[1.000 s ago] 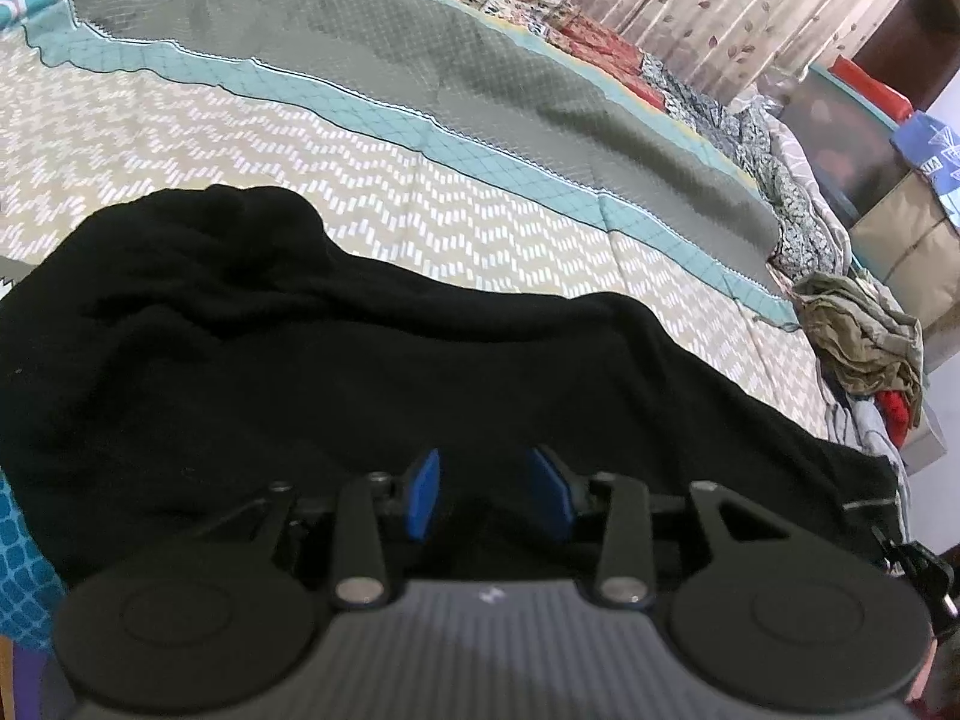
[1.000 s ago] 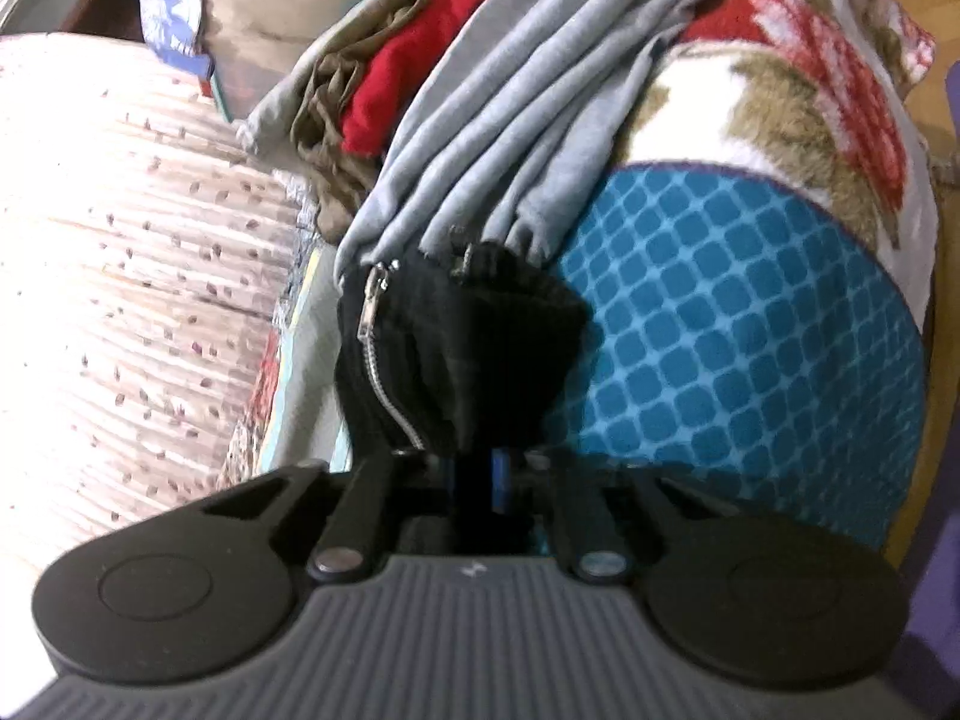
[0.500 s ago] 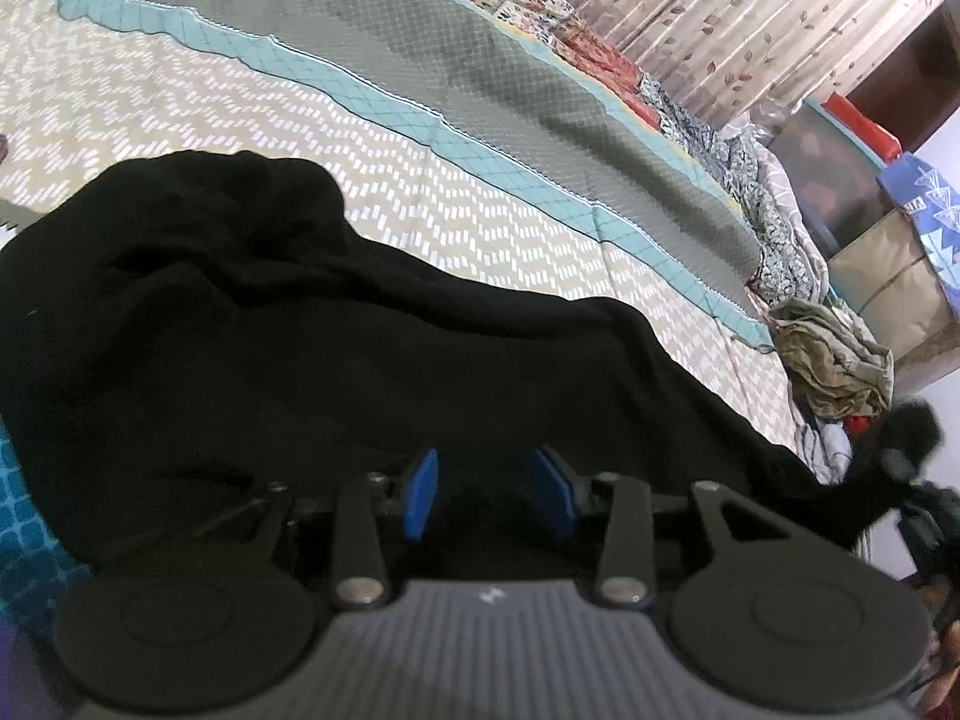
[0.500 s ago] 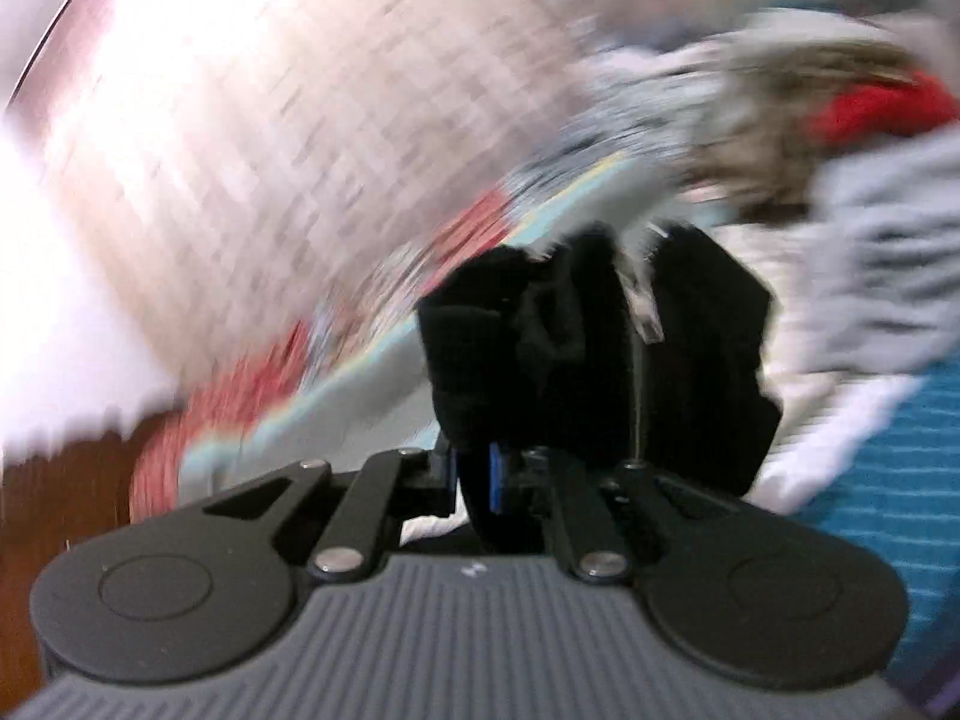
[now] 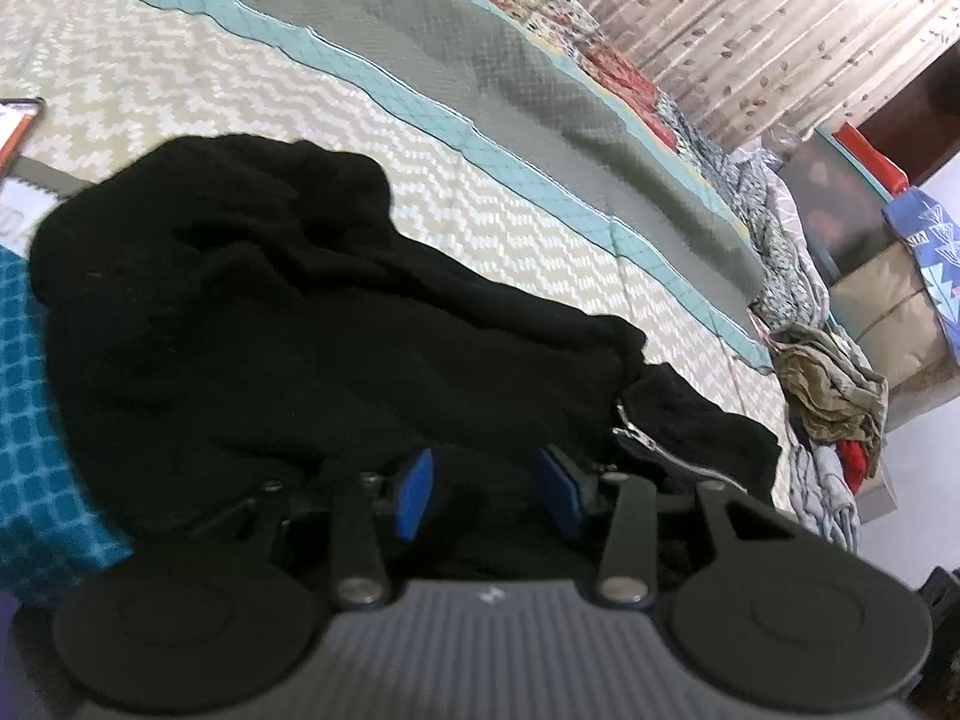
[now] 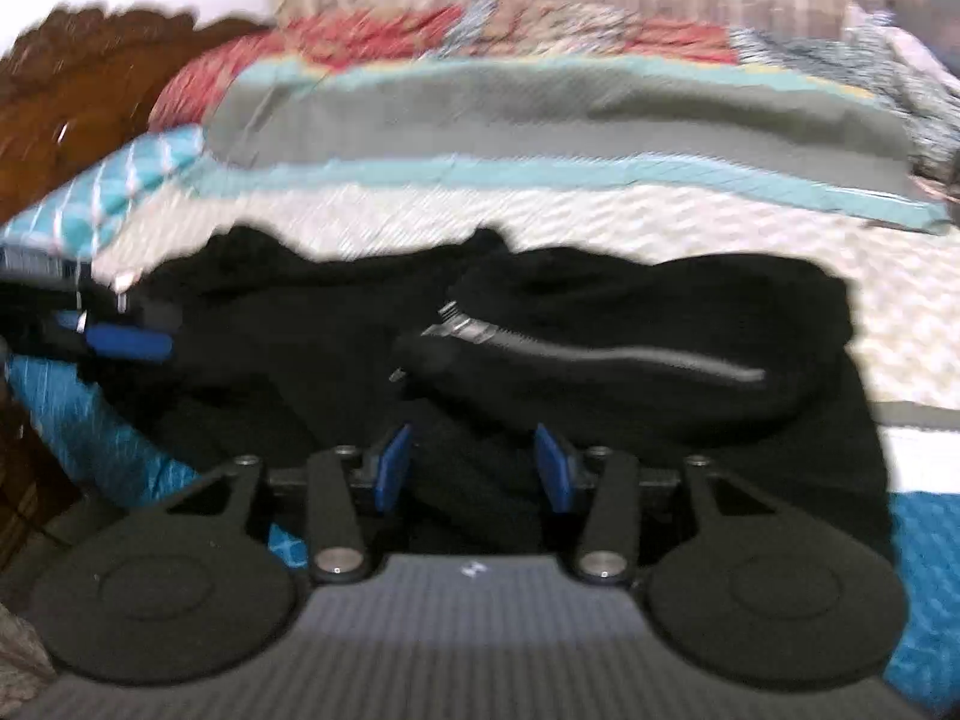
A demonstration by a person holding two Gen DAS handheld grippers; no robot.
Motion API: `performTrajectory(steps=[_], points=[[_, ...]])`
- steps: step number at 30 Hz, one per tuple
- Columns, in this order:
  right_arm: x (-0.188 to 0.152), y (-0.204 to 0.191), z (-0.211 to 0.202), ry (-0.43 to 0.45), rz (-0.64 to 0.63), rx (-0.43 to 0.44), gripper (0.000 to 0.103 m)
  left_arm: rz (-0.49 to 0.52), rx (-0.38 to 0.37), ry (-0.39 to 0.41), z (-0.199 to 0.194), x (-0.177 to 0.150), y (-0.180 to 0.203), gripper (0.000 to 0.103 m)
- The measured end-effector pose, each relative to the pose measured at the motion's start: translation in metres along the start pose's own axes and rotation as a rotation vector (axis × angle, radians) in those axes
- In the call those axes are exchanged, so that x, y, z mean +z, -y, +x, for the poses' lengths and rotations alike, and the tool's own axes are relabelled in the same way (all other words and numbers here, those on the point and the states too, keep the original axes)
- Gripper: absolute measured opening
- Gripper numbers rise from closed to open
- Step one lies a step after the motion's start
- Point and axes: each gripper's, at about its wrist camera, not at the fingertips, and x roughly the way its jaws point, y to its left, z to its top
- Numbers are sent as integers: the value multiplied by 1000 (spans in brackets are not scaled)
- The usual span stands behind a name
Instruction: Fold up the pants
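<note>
The black pants (image 5: pixel 288 324) lie bunched on the bed (image 5: pixel 198 90), near its front edge, with the zipper (image 6: pixel 600 351) end laid over the middle of the heap. One fold looks done: the zipper end now sits on top of the rest. The pile is lumpy, so it seems smoothing and at least one more fold are left.

The left hand-held gripper (image 5: pixel 489 495) hovers low over the near edge of the cloth; its jaws are opening, blue pads apart, with dark cloth under and between them but not visibly pinched. The right hand-held gripper (image 6: pixel 474 468) is also opening, its pads spread wide over the black fabric and pressing on nothing.

A second ago the right hand-held gripper was clamped on the zipper end off to the side by a pile of gray and red clothes (image 5: pixel 840 420); it has since swung that end across onto the bed and let go. The left one has barely shifted, widening slightly.
</note>
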Motion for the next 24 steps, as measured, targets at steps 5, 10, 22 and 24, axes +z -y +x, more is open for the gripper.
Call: performTrajectory(steps=[5,10,22,24], points=[[-11,53,-39,85,193,-132,49,62,-35,-44,19,0,28,40],[-26,94,-46,113,354,-249,49,159,-69,-88,52,1,69,45],[-58,93,-45,43,354,-408,6,317,-57,-224,120,-29,127,23],[-65,103,-45,21,362,-531,2,333,-54,-214,116,-34,128,23]])
